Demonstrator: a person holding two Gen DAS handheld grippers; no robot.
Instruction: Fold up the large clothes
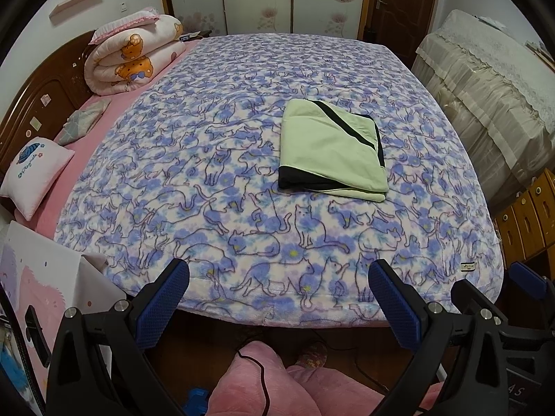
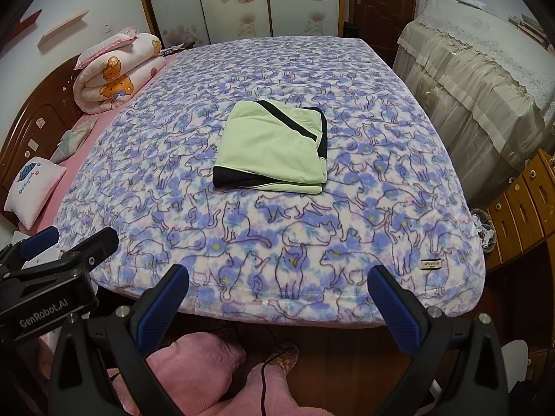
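Observation:
A light green garment with black trim [image 1: 329,149] lies folded into a compact rectangle on the blue cat-print blanket [image 1: 208,173], right of the bed's middle. It also shows in the right wrist view [image 2: 274,145]. My left gripper [image 1: 277,277] is open and empty, held back over the bed's near edge, well short of the garment. My right gripper [image 2: 277,277] is open and empty too, at the near edge. The right gripper's tip shows at the left view's right edge [image 1: 527,274]; the left gripper shows in the right view [image 2: 52,263].
A rolled bear-print quilt [image 1: 131,55] and a pink pillow [image 1: 34,173] lie at the headboard side on the left. A cloth-covered piece of furniture [image 1: 485,86] and wooden drawers [image 1: 530,215] stand on the right. My pink-clad legs [image 1: 277,381] are below.

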